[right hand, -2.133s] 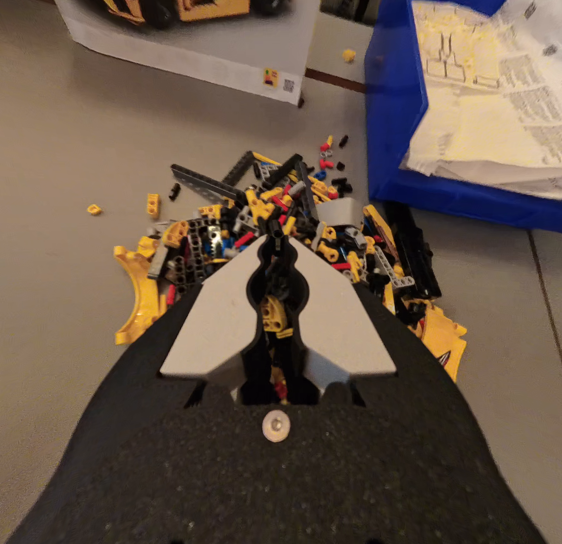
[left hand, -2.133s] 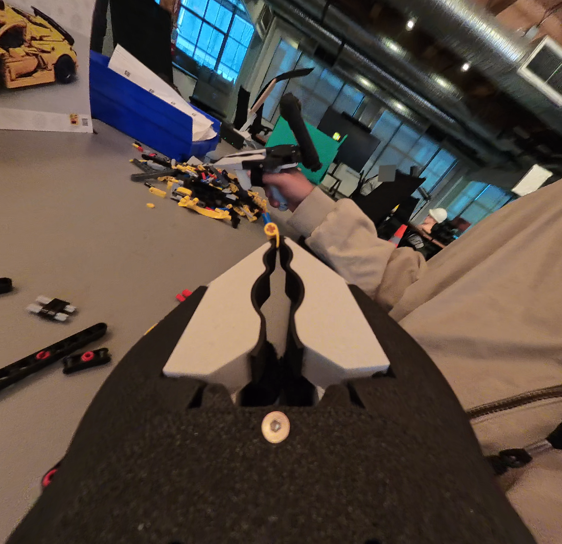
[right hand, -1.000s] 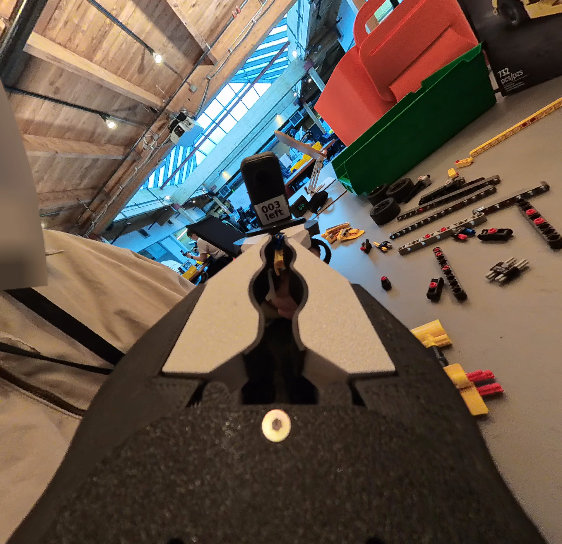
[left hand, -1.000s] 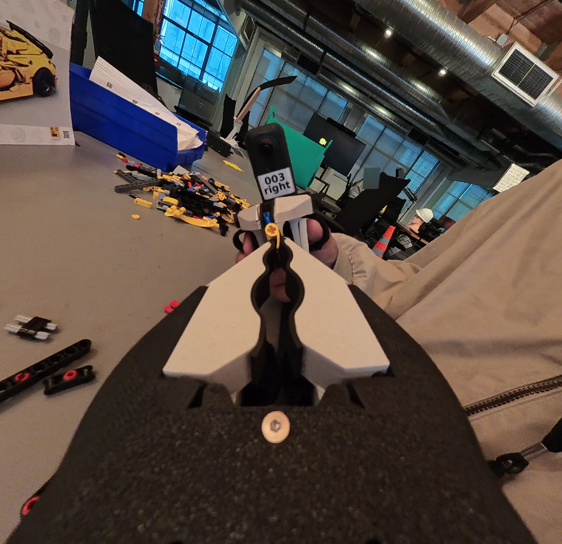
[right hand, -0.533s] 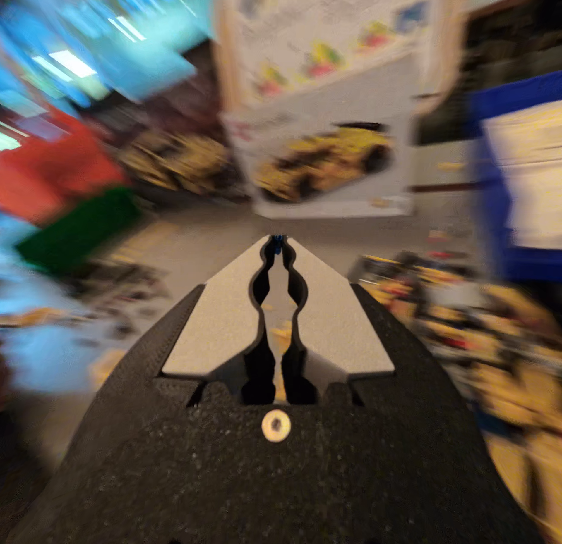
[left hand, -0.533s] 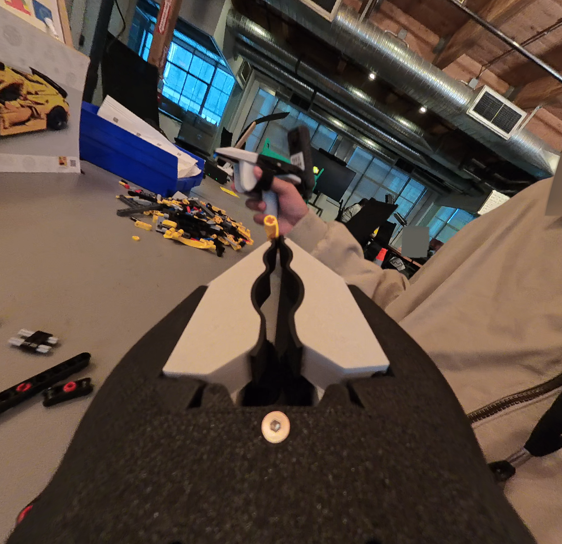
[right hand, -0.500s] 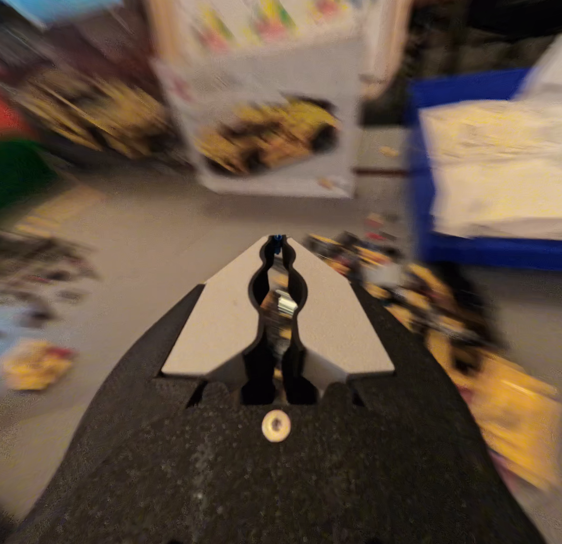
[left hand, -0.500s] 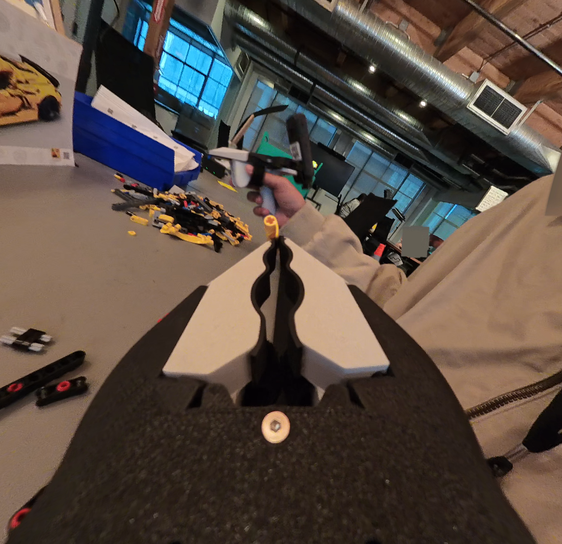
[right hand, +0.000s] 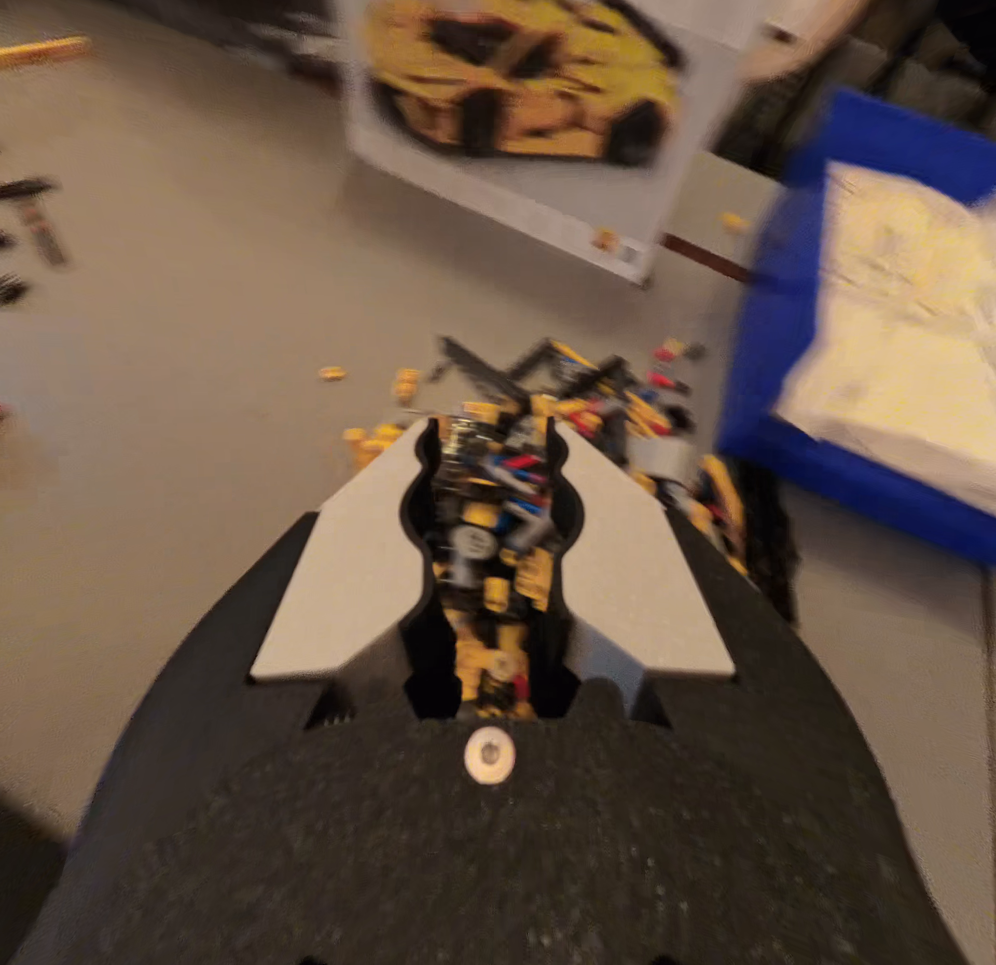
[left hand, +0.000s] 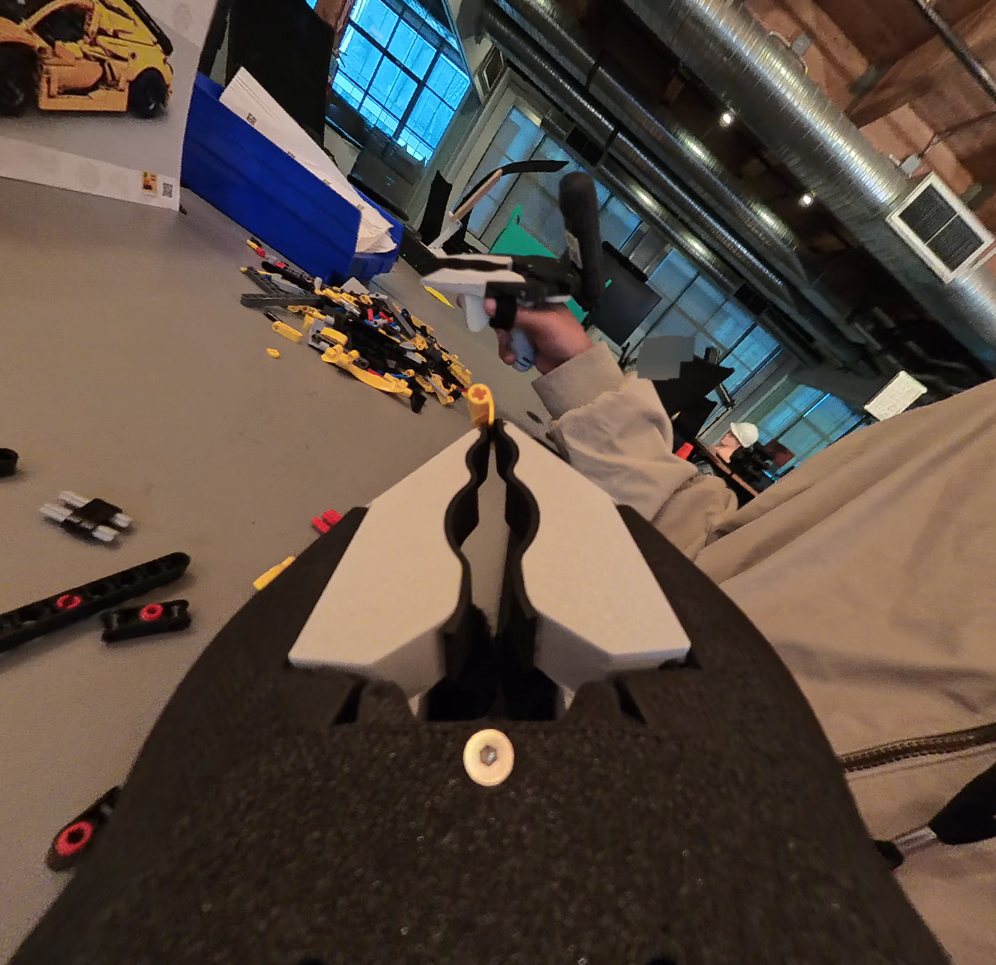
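Above the grey surface, the left tool is clenched on a small yellow connector piece, which stands out past the very tips of its closed jaws, held clear of everything else. Farther off in the same view the right tool hangs in a person's hand over the pile of yellow, black and red building pieces. Its own view, blurred by motion, shows the right tool released, jaws spread wide with nothing between them, pointing down at that pile of building pieces. A blue bin with paper sheets in it lies just beside the pile, and a printed sheet showing a yellow car lies beyond it. Near the left tool lie a long black beam with red pins, a short black beam and a black piece with grey pins. The yellow piece is pinched only at its end, so a knock or any slackening of the grip would likely let it twist or drop. The pile is tangled, so spread jaws closing into it could catch several pieces or scatter them.
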`<state>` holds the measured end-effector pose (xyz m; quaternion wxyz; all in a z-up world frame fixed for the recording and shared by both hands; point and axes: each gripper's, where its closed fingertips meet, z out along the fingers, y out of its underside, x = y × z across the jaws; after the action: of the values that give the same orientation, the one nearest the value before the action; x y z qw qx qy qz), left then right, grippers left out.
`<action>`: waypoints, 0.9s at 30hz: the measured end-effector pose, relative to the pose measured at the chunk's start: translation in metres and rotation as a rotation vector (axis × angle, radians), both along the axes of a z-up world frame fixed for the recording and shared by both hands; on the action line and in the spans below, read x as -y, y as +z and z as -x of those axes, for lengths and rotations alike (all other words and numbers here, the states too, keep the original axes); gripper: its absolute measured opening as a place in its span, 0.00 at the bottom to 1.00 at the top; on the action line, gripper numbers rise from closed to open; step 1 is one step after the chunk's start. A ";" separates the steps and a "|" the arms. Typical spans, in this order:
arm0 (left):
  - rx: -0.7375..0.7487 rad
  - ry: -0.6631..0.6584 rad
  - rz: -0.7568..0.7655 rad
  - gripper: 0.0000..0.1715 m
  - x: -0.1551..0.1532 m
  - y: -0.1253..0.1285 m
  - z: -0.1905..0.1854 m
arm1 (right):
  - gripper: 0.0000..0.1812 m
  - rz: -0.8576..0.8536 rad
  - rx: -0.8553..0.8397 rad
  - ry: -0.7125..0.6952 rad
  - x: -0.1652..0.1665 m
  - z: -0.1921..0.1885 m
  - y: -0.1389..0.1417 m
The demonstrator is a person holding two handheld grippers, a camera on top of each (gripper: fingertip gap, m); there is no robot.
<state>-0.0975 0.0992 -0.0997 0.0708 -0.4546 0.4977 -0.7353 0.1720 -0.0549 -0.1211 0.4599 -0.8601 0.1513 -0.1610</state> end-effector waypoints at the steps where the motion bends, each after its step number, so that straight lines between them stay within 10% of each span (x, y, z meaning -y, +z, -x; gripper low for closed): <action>1: -0.003 -0.004 0.015 0.01 -0.001 0.001 0.000 | 0.24 0.003 0.016 0.126 -0.019 0.028 0.001; 6: -0.009 -0.038 0.103 0.01 -0.003 0.005 0.003 | 0.31 -0.218 0.129 0.736 -0.117 0.199 0.024; 14: -0.021 -0.101 0.216 0.00 -0.003 0.011 0.008 | 0.19 -0.366 0.342 0.793 -0.176 0.281 0.027; 21: -0.028 -0.048 0.143 0.09 -0.004 0.007 0.002 | 0.09 -0.332 0.351 0.789 -0.168 0.271 0.029; 27: -0.061 0.106 0.143 0.22 -0.029 0.000 -0.008 | 0.09 -0.079 0.361 0.143 -0.087 0.069 0.021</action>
<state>-0.0893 0.1287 -0.0992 0.0615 -0.5064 0.4210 -0.7501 0.1031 0.0325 -0.1003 0.5230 -0.8072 0.0110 -0.2734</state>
